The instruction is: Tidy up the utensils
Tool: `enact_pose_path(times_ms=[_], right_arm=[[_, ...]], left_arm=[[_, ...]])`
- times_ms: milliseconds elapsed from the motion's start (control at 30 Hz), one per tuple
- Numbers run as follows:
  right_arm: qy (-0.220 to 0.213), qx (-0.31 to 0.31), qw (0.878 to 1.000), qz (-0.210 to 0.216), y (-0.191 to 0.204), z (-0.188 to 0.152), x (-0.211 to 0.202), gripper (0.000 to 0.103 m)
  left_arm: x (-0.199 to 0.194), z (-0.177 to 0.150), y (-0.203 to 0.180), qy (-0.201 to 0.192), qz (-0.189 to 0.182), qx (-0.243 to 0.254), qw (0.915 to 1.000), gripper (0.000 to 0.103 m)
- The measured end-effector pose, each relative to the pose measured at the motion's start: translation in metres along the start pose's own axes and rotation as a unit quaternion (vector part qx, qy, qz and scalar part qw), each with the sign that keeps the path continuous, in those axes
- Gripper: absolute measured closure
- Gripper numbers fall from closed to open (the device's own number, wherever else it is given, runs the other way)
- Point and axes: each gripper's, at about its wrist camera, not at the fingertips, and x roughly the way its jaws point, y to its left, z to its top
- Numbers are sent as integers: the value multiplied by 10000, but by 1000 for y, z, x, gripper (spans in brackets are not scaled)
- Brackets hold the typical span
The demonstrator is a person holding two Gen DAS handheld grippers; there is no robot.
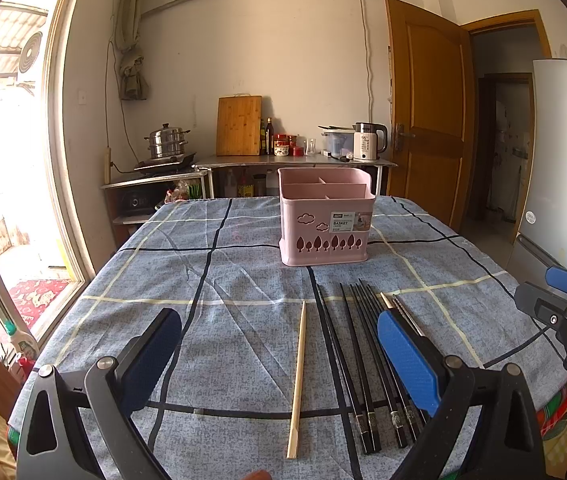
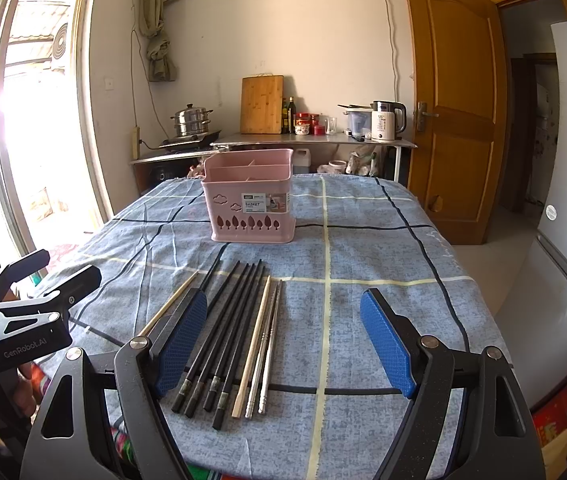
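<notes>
While I hold both tools low over the near edge, this is what I see.

Left tongs: spread wide, gripping nothing; the blue pads frame the lower middle of my left view, with the lone wooden chopstick lying on the cloth between them.

Right tongs: also spread wide and empty, low in my right view; most of the utensil row lies in the gap between the pads.

Black chopsticks: a bundle lying side by side on the cloth, lower centre of the right view, tips fanning toward the far side; the left pad covers part of the outermost one.

Second wooden chopstick: just right of the black ones, touching the bundle's edge.

Metal chopsticks: a silver pair, rightmost in the row.

Counter: covered with a blue cloth crossed by dark and pale lines; everything rests on it.

Pink basket: upright beyond the row, above centre of the right view, well apart from the chopsticks; its divided compartments look empty from here, and a label sits on its front.

Far wall: a cutting board, a steamer pot and a kettle on a shelf-table, upper middle of the frame.
</notes>
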Motion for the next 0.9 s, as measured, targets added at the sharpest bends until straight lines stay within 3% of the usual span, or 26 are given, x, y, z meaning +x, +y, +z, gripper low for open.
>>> enact_pose_path(times_ms=[533, 733, 900], right_arm=[[47, -24, 10000, -2, 2, -2, 5, 24], [256, -61, 9996, 88, 3, -3, 23, 24], [441, -107, 9989, 133, 5, -1, 45, 27]], left_arm=[[6, -4, 1, 73, -44, 46, 10000, 3], [35, -8, 9, 520, -346, 47, 9980, 3], [67, -11, 13, 870, -265, 121, 9958, 6]])
